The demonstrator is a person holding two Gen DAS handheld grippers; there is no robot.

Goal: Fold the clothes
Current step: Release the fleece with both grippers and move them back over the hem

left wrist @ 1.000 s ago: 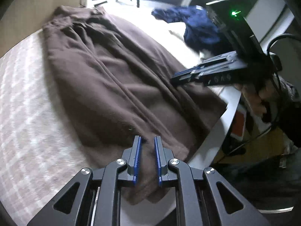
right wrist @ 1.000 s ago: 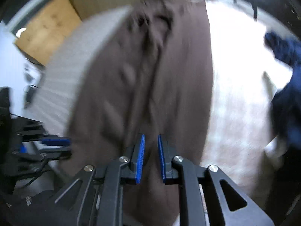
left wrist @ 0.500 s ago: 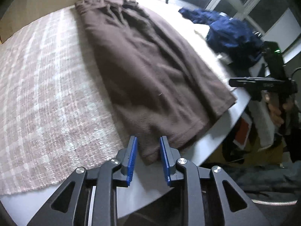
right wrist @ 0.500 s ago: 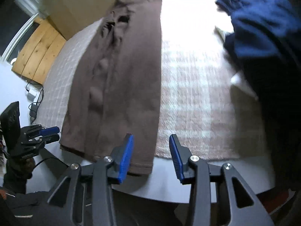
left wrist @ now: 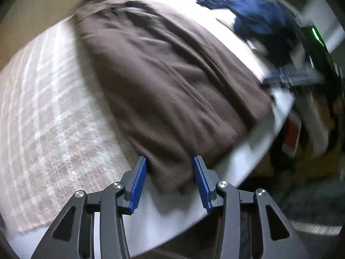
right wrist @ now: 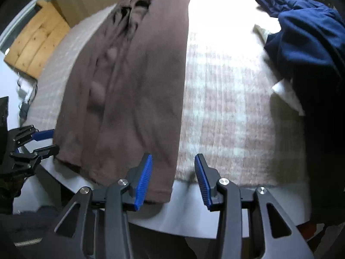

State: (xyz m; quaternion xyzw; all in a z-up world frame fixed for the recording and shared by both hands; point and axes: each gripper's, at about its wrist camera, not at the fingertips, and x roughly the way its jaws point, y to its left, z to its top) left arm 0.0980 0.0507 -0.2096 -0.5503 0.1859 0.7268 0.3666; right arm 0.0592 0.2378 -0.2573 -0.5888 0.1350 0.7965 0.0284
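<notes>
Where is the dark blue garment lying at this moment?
In the right wrist view the dark blue garment lies bunched at the far right of the checked cloth, apart from the brown garment on the left, with something white beside it.

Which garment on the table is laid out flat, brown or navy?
The brown garment, stretched out long on the plaid cloth; the navy garment lies bunched in a heap.

I saw soft, matt brown cloth (right wrist: 138, 90) on a rough woven mat (right wrist: 226, 108); my gripper pads (right wrist: 143, 181) were ridged blue plastic.
</notes>
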